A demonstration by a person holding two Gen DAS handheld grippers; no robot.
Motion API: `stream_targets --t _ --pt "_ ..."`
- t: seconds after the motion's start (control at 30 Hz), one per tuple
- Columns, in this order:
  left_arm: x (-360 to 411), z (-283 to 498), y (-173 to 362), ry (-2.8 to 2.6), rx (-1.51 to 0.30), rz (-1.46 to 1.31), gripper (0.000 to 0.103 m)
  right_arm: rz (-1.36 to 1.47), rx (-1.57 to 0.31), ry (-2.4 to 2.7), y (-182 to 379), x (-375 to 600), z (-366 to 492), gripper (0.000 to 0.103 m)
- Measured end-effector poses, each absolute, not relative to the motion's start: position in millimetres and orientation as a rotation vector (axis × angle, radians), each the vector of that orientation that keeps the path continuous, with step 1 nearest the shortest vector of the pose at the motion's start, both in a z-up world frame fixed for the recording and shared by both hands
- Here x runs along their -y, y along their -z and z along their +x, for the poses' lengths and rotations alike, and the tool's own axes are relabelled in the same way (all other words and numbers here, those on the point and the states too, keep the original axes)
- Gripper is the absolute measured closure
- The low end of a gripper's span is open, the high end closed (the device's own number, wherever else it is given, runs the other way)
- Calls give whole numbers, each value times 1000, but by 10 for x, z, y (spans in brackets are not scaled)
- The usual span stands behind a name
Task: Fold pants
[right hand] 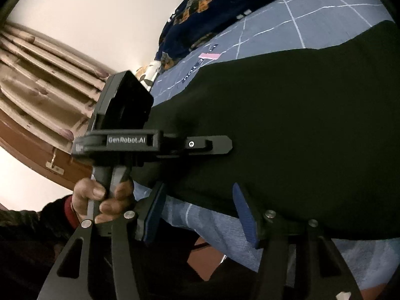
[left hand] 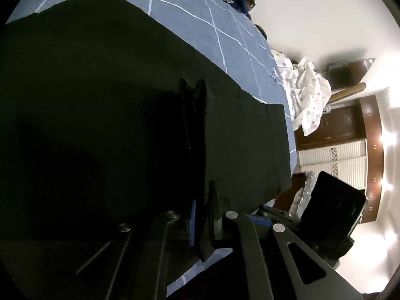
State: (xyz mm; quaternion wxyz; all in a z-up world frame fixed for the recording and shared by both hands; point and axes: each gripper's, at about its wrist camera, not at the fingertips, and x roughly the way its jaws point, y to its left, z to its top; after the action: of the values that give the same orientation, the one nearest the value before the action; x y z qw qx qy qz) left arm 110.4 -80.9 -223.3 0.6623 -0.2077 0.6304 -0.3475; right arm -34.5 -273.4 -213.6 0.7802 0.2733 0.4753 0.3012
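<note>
pants: black pants (left hand: 105,95) spread flat on a blue bedsheet (left hand: 200,20) w/ white grid lines; cloth fills most of both wrist views
pants edge, left view: a straight hem edge runs along the bed's edge at right, bedsheet showing past it
pants vs left gripper: left gripper (left hand: 192,87) lies right on top of the cloth, fingers pointing along it, near that hem side
left gripper state: jaws closed, tips almost touching; a fold of black cloth stands up along the right finger (left hand: 200,135), but black on black, so can't tell for sure if cloth is pinched
left gripper, seen from right view: its black body w/ "GenRobot.AI" label sits at the pants' left edge, held by a hand (right hand: 100,200) in a dark sleeve w/ red cuff
pants vs right gripper: right gripper (right hand: 200,212) sits at the near edge of the pants; cloth edge runs just beyond the tips, bedsheet visible in the gap btw the fingers
right gripper state: jaws apart, about half open; blue pads (right hand: 246,215) face each other w/ nothing clamped btw them; right fingertip overlaps the pants' edge, contact unclear
bed extras: dark blue floral blanket (right hand: 207,12) bunched at far side of the bed; pink patch (right hand: 210,56) on the sheet near the pants' far corner
room, left view: white dotted cloth (left hand: 307,92) heaped past the bed's end, brown wooden door (left hand: 340,125) behind it
</note>
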Motion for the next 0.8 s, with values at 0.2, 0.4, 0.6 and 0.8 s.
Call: stream_targets --t 0.2,0.4,0.6,0.8 --pt "762 1068 2217 780 -1426 -448 96 811 -871 -570 1996 3443 -336 48" --pt "775 1092 2235 782 -1428 -445 96 969 -788 -374 2139 4289 -390 61" --pt "747 1093 2261 788 -1427 -466 96 1022 -873 -210 2556 4592 -425 103" --pt "705 1098 2296 787 -1437 -490 94 853 -837 -207 2072 4511 -339 92"
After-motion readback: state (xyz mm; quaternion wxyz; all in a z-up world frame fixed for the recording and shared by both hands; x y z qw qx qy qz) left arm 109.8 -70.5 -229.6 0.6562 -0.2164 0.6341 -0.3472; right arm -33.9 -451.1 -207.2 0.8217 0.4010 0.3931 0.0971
